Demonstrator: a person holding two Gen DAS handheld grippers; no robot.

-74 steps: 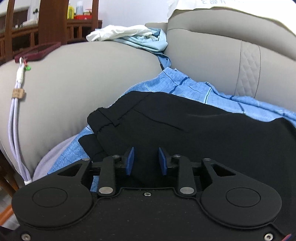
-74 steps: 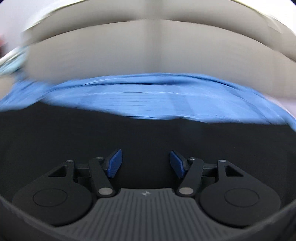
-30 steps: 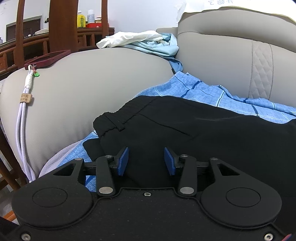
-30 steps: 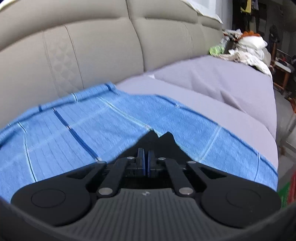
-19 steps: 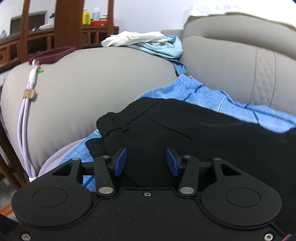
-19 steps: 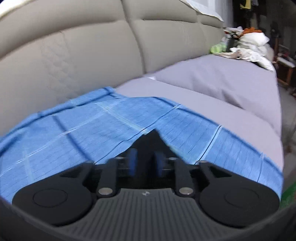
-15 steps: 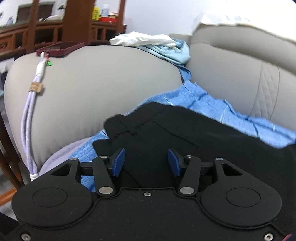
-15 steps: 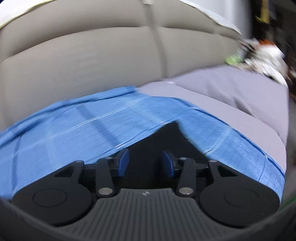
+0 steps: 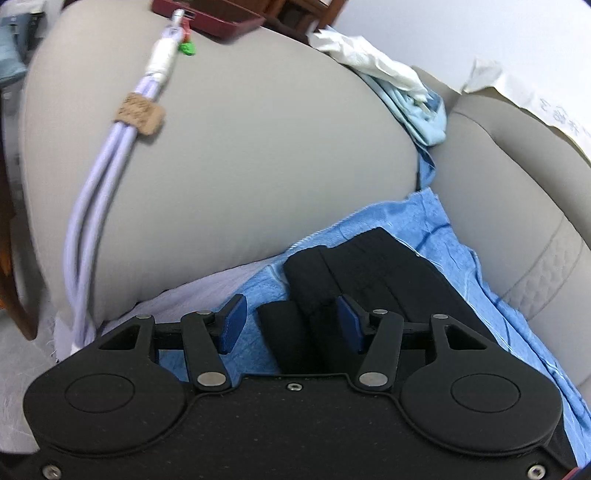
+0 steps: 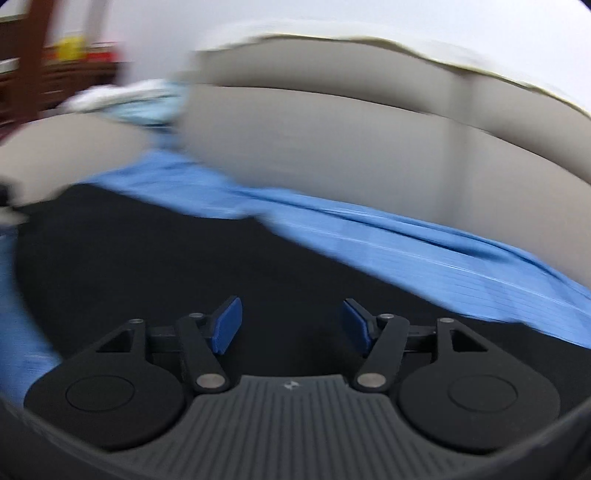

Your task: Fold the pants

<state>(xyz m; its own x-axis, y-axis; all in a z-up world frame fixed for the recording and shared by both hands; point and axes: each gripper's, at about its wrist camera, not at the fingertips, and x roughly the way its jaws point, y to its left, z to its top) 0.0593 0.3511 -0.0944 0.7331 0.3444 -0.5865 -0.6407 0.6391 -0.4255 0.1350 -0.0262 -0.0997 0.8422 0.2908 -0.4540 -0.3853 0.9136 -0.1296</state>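
Black pants (image 9: 384, 273) lie on a blue towel (image 9: 424, 214) on the grey sofa seat. In the left wrist view their waistband corner sits between my open blue-padded fingers; my left gripper (image 9: 291, 317) hovers right at it, holding nothing. In the blurred right wrist view the pants (image 10: 184, 258) spread wide across the towel (image 10: 406, 236). My right gripper (image 10: 291, 317) is open and empty just above the dark fabric.
The sofa armrest (image 9: 240, 129) rises at the left, with a lilac cable (image 9: 96, 192) draped over it and a dark red case (image 9: 218, 18) on top. White and light blue clothes (image 9: 391, 81) lie in the corner. The grey backrest (image 10: 369, 147) stands behind.
My right gripper let go of the pant corner, opened wide and swung left over the pants. My left gripper opened wider and tilted down toward the waistband.
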